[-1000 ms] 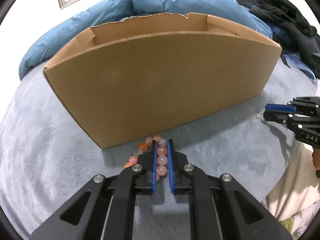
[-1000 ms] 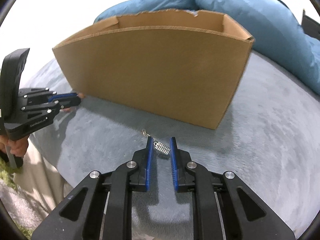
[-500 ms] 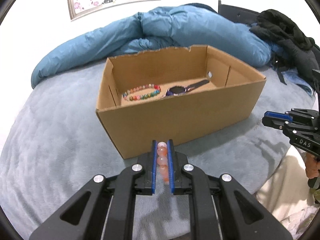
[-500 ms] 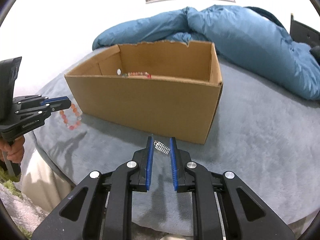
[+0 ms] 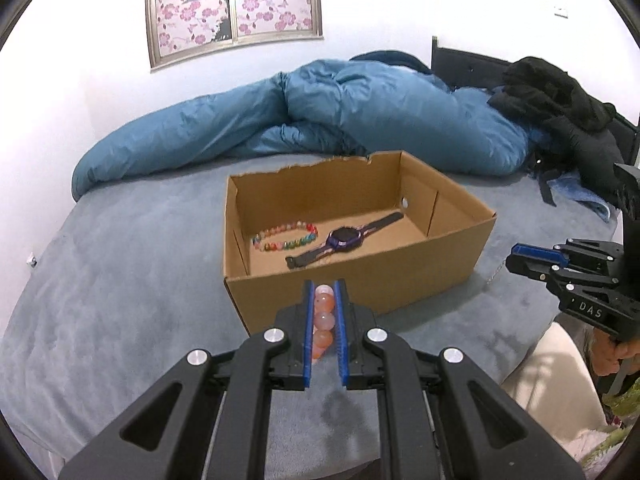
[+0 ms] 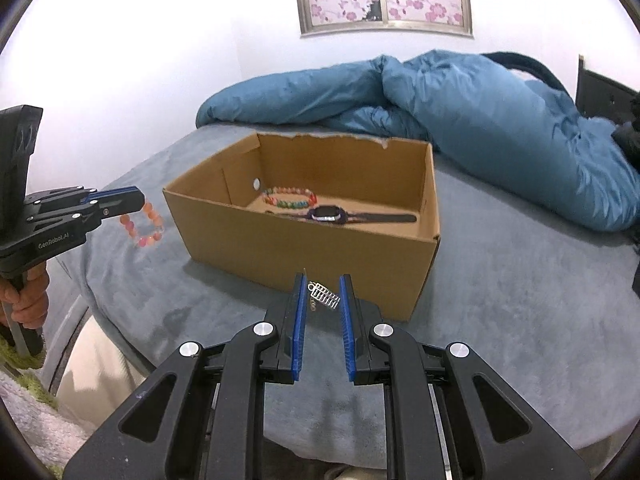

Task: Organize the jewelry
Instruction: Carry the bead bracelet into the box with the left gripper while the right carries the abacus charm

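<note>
My left gripper (image 5: 323,285) is shut on an orange-pink bead bracelet (image 5: 323,318) and holds it in the air in front of the open cardboard box (image 5: 356,292); the bracelet hangs from it in the right wrist view (image 6: 142,226). My right gripper (image 6: 323,280) is shut on a small silver charm on a chain (image 6: 325,296), lifted before the box's near corner (image 6: 416,264). Inside the box lie a multicoloured bead bracelet (image 5: 285,236) and a purple watch (image 5: 344,238).
The box sits on a grey-blue bed cover (image 5: 120,280). A blue duvet (image 5: 360,112) lies bunched behind it, and black clothing (image 5: 560,100) at the back right. The bed's front edge is just below both grippers.
Both grippers have risen and pulled back from the bed surface, lifting the bead bracelet and the silver charm. The box's inside has come into view.
</note>
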`<action>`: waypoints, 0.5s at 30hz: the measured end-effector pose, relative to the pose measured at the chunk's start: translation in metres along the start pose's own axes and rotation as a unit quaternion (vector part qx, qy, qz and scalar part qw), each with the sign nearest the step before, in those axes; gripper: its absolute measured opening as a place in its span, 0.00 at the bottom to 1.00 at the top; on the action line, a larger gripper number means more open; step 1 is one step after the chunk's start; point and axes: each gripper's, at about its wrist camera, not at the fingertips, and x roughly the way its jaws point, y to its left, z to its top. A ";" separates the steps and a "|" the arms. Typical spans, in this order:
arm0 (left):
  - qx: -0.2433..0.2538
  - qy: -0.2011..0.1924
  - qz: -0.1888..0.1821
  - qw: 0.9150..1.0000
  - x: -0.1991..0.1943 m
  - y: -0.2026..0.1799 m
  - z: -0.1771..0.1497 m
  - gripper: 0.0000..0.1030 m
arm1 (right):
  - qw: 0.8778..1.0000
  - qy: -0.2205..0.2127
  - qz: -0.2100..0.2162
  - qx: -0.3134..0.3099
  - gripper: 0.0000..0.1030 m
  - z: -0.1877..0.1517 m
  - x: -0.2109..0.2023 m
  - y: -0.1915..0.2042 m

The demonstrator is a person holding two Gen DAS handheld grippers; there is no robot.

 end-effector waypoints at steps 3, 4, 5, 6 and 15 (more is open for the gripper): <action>-0.002 -0.012 -0.004 1.000 -0.008 0.000 0.007 0.09 | 1.000 -0.010 0.001 -0.004 0.14 0.002 -0.005 0.001; -0.002 -0.016 -0.005 1.000 -0.010 -0.001 0.010 0.09 | 1.000 -0.013 0.001 -0.006 0.14 0.004 -0.006 0.002; 0.000 -0.022 -0.006 1.000 -0.013 -0.002 0.013 0.09 | 1.000 -0.018 0.001 -0.009 0.14 0.006 -0.008 0.004; 0.001 -0.025 -0.007 1.000 -0.015 -0.003 0.015 0.09 | 1.000 -0.021 0.001 -0.011 0.14 0.009 -0.010 0.005; 0.013 -0.060 -0.015 0.998 -0.029 -0.007 0.043 0.09 | 0.998 -0.054 0.007 -0.023 0.14 0.034 -0.020 0.008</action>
